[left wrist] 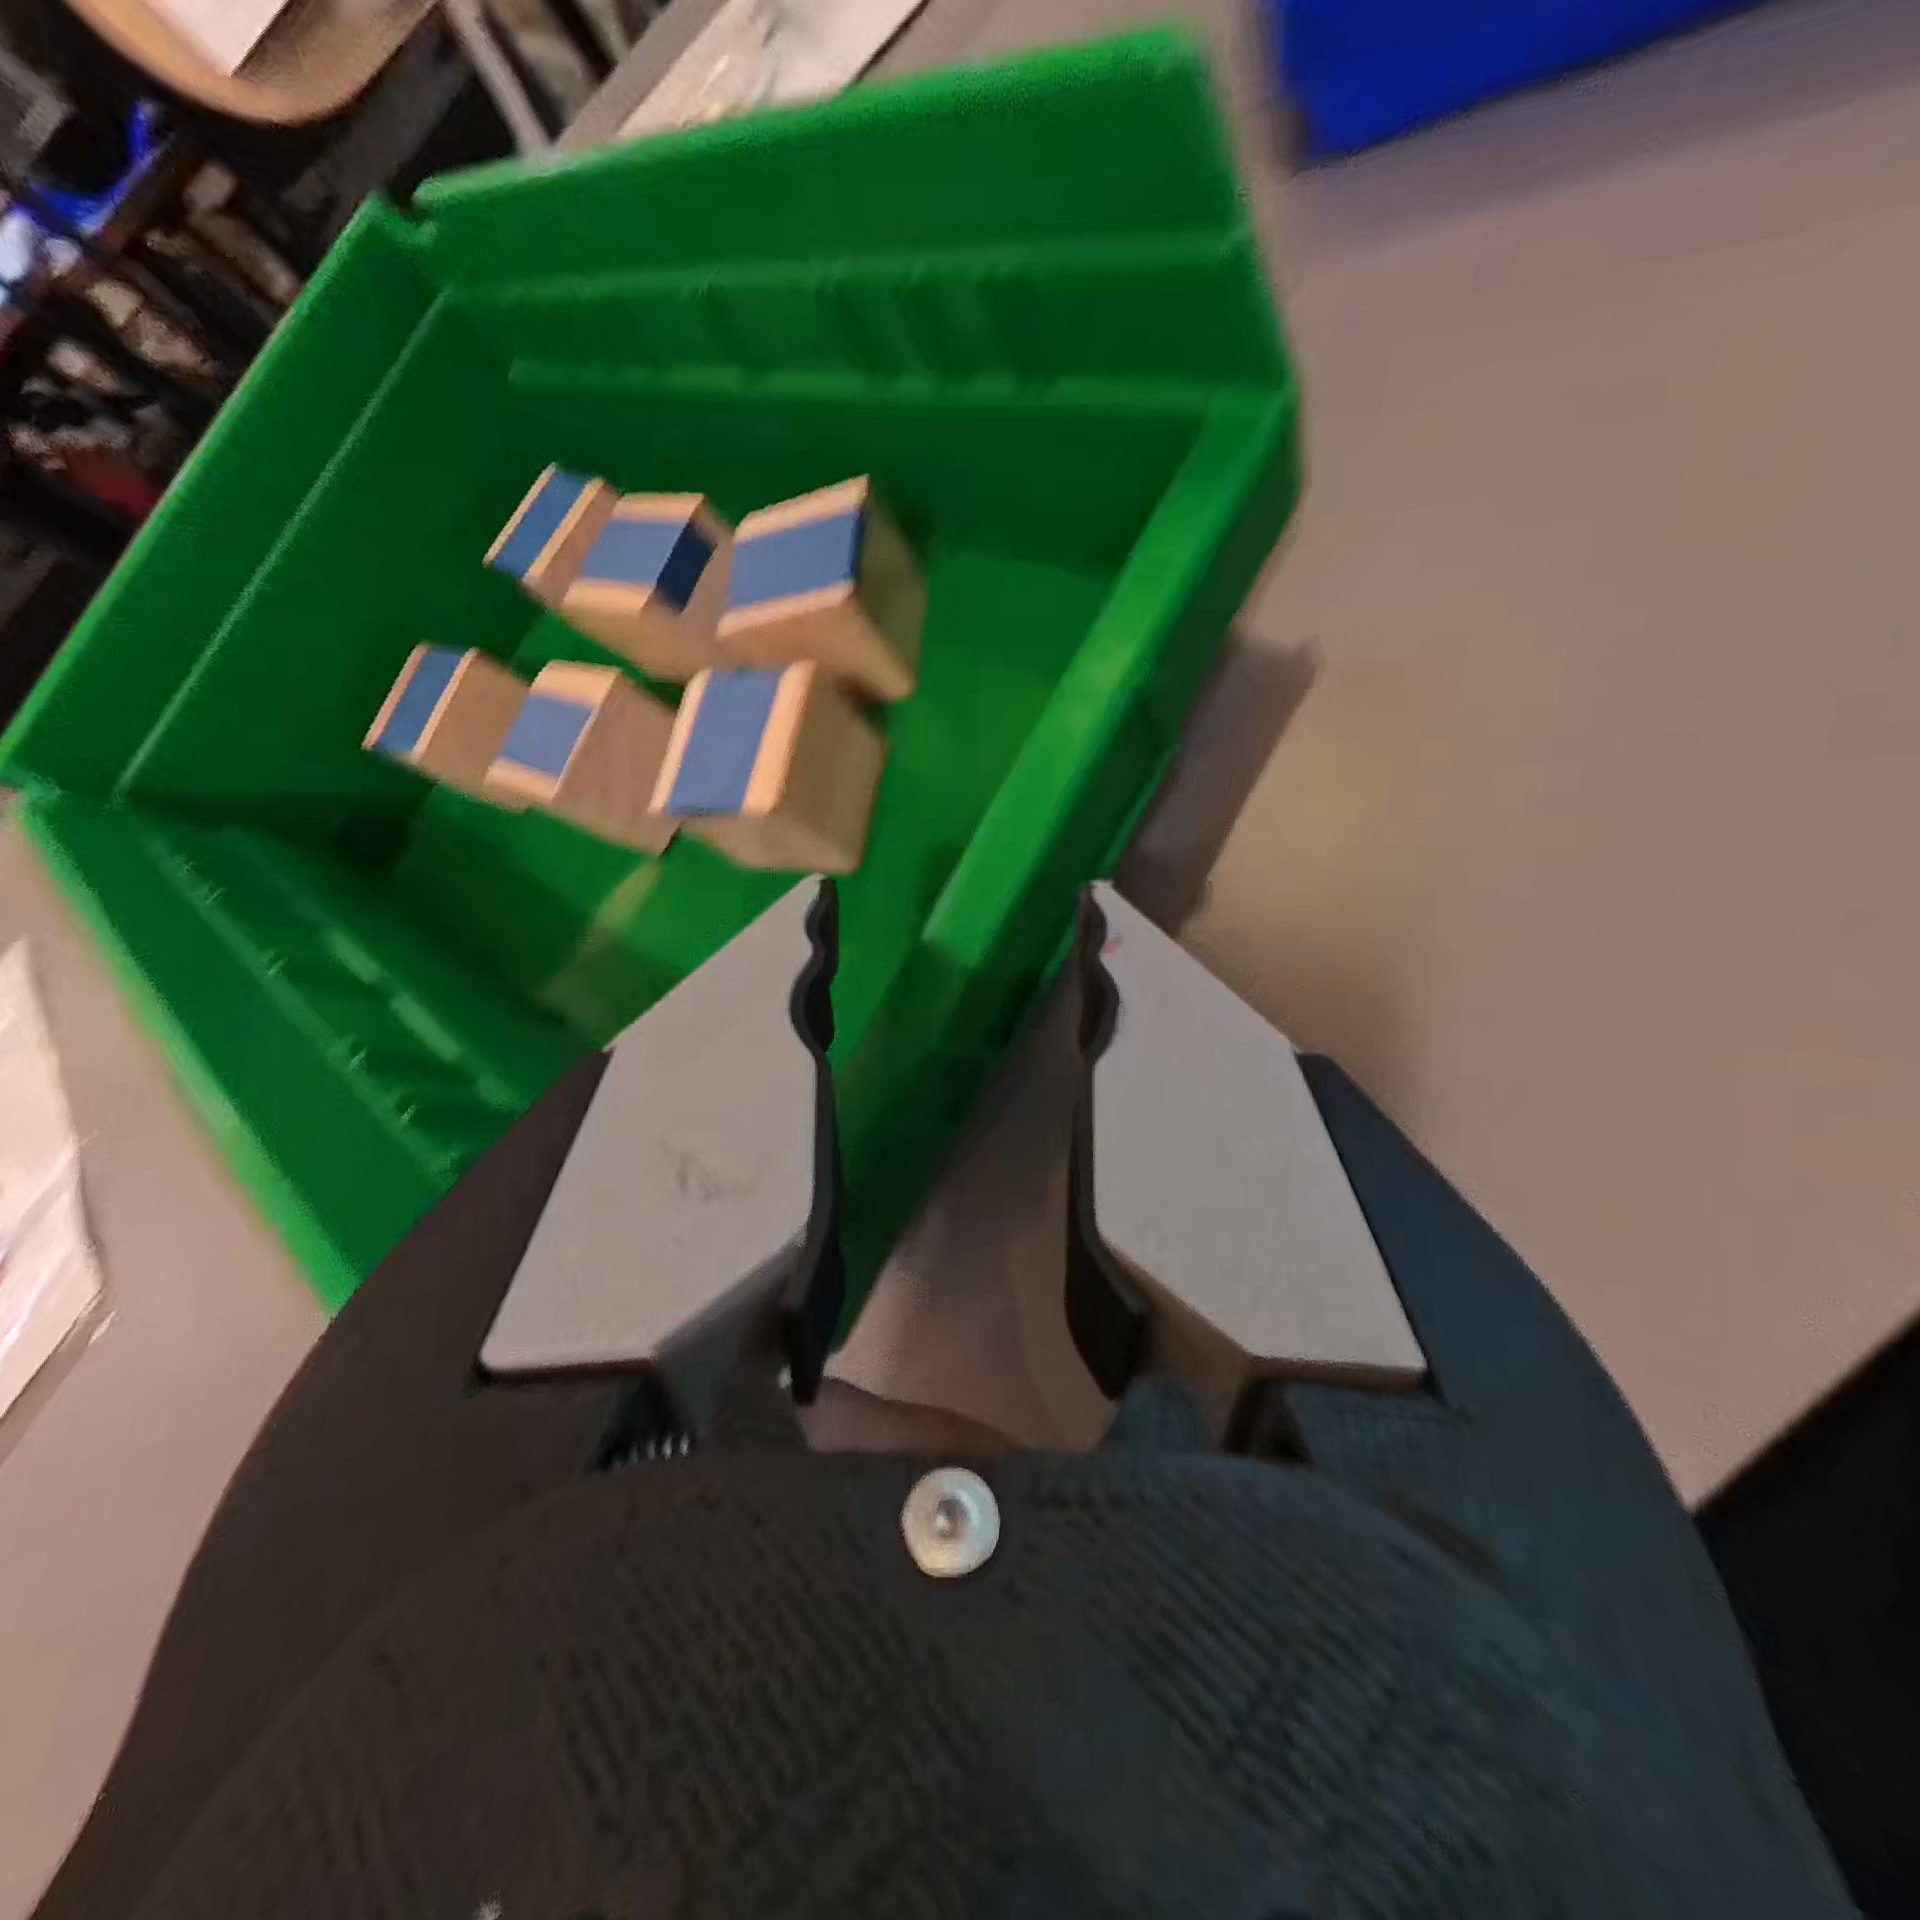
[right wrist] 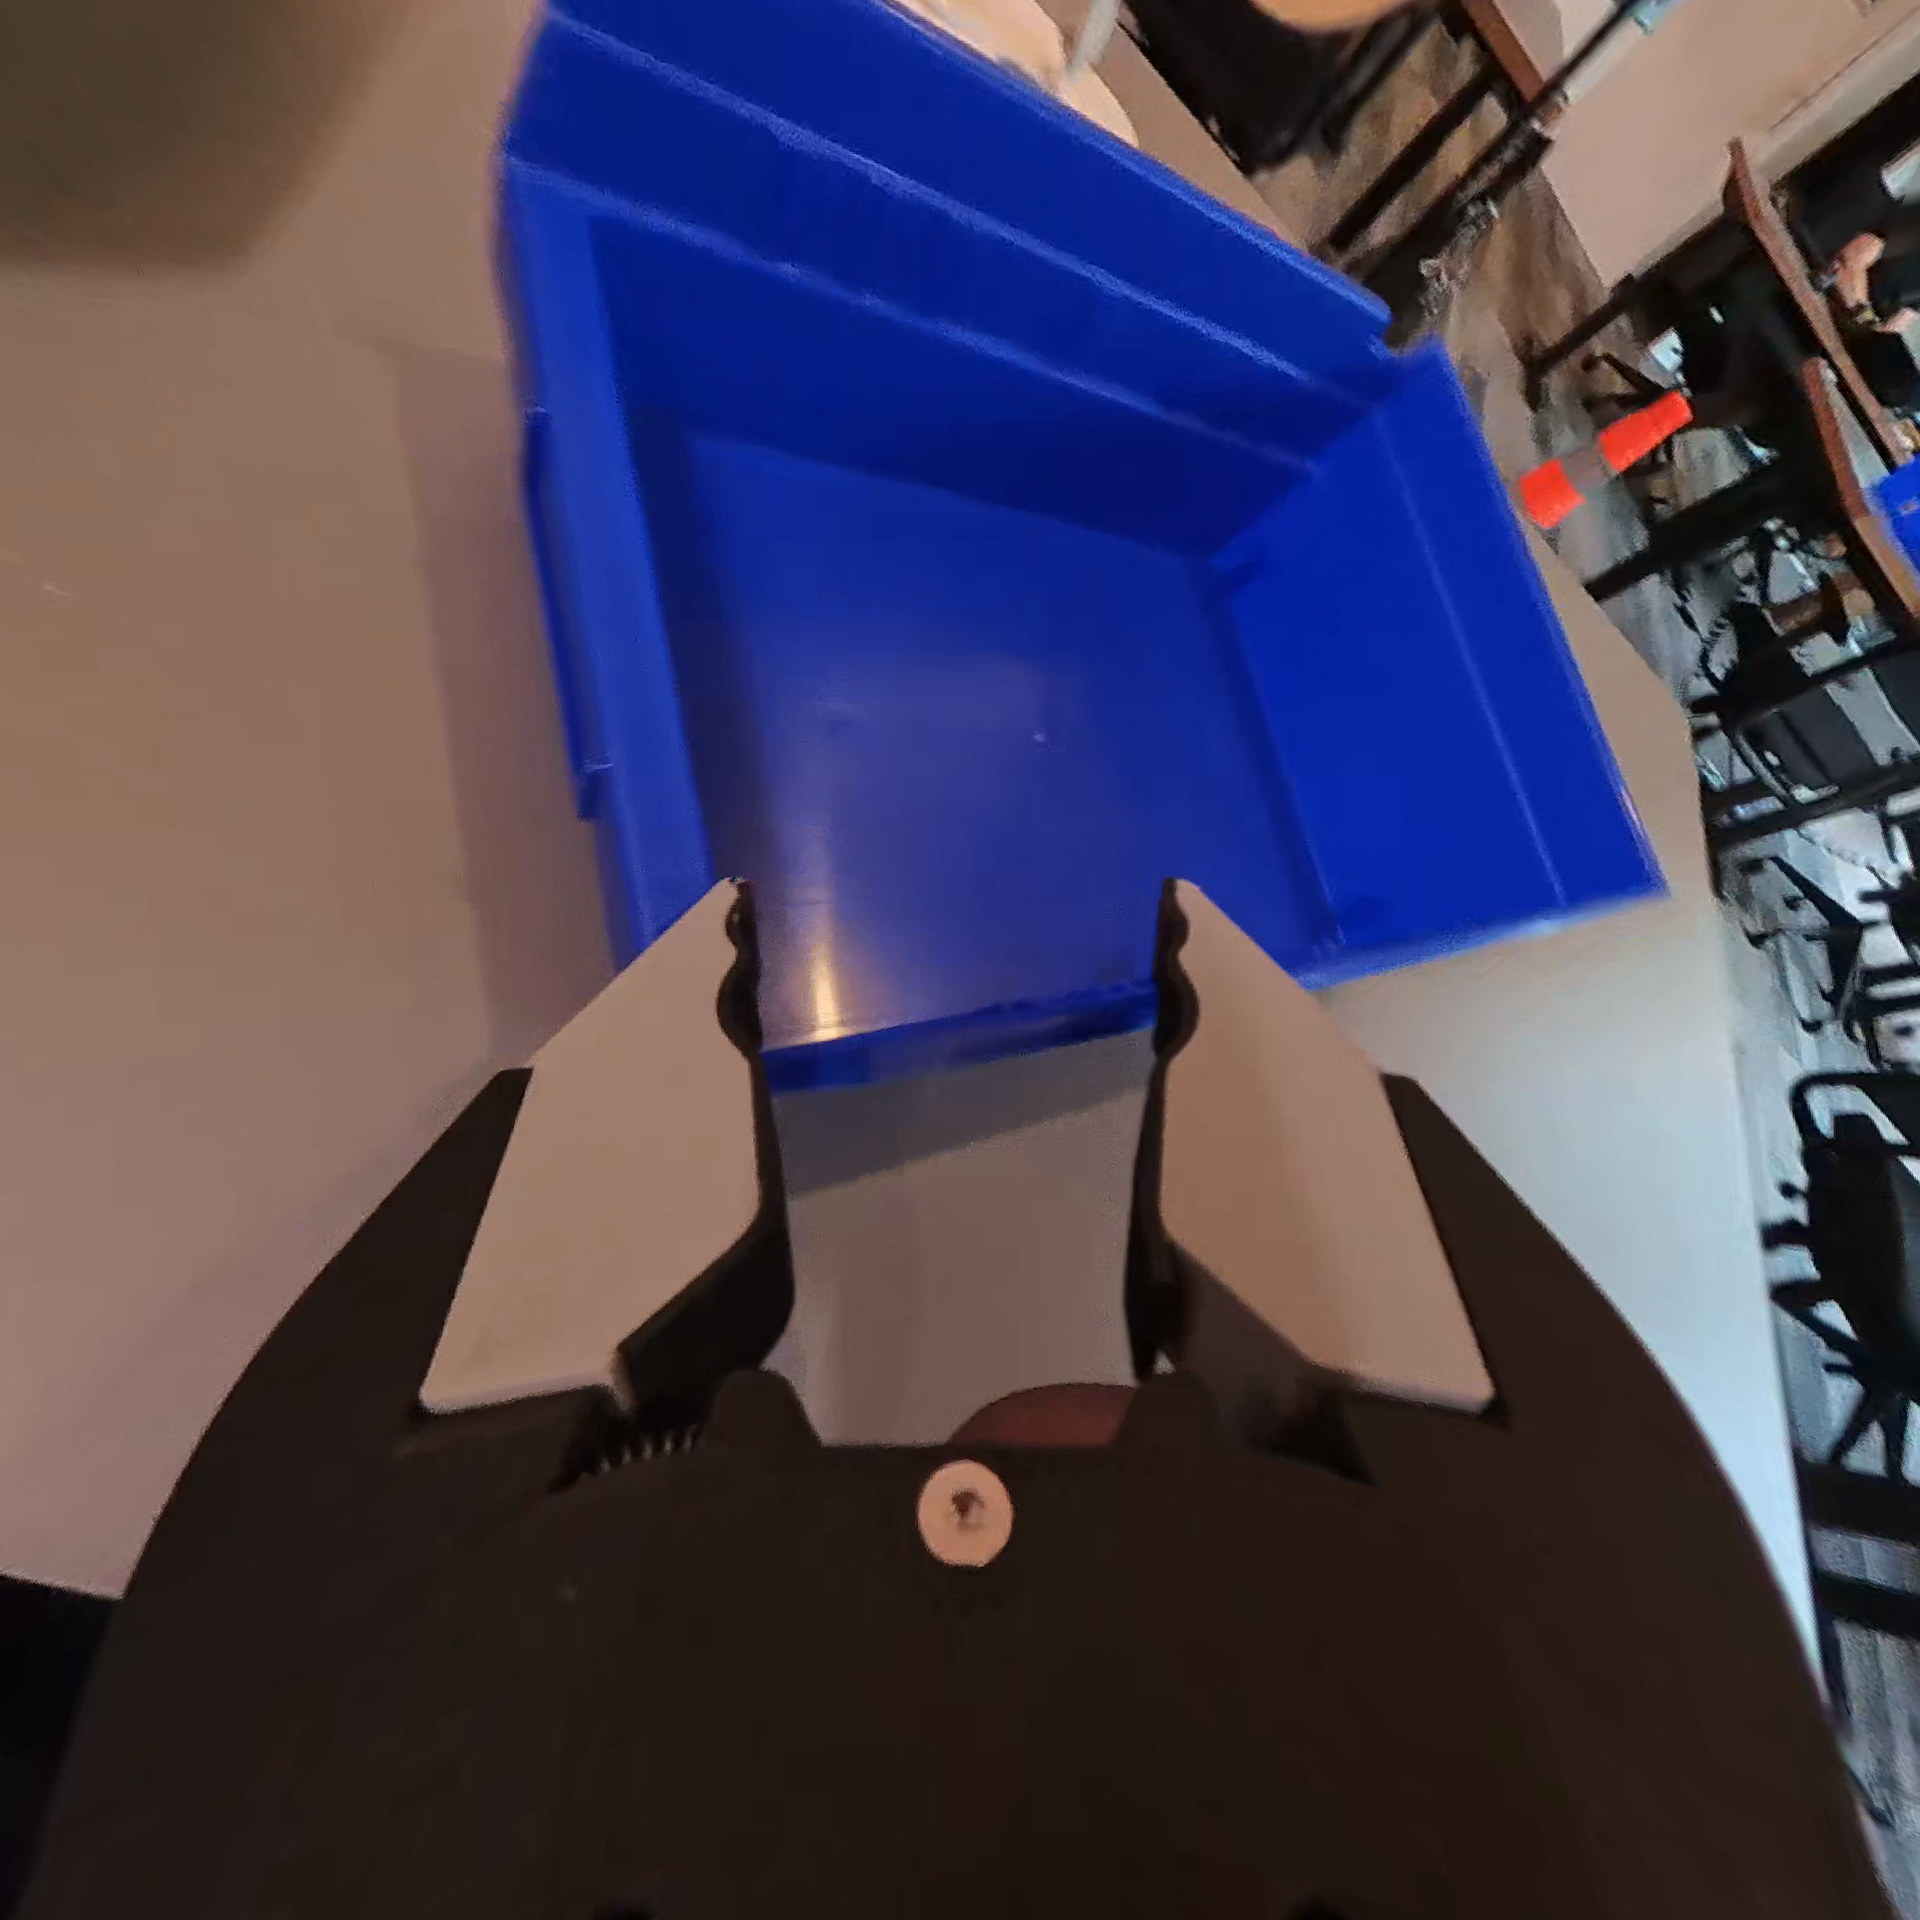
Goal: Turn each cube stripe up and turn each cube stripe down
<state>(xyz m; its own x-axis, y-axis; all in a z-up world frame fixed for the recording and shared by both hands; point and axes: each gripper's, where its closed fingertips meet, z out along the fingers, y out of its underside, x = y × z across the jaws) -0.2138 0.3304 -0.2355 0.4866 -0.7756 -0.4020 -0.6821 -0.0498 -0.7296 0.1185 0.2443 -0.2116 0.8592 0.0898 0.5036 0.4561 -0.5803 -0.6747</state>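
Several wooden cubes (left wrist: pixel 665 665) with blue stripes on top sit in two rows inside a green bin (left wrist: pixel 312 582) in the left wrist view. The picture is blurred by motion. My left gripper (left wrist: pixel 951 904) is open and empty, above the bin's near right wall, just short of the nearest cube (left wrist: pixel 764 764). In the right wrist view my right gripper (right wrist: pixel 951 904) is open and empty over the near edge of a blue bin (right wrist: pixel 1403 675), which holds nothing.
Both bins stand on a pale grey table (left wrist: pixel 1558 623). A corner of the blue bin (left wrist: pixel 1455 62) shows beyond the green one. White paper (left wrist: pixel 31 1195) lies at the left. Chairs and dark furniture (right wrist: pixel 1818 727) stand past the table's right edge.
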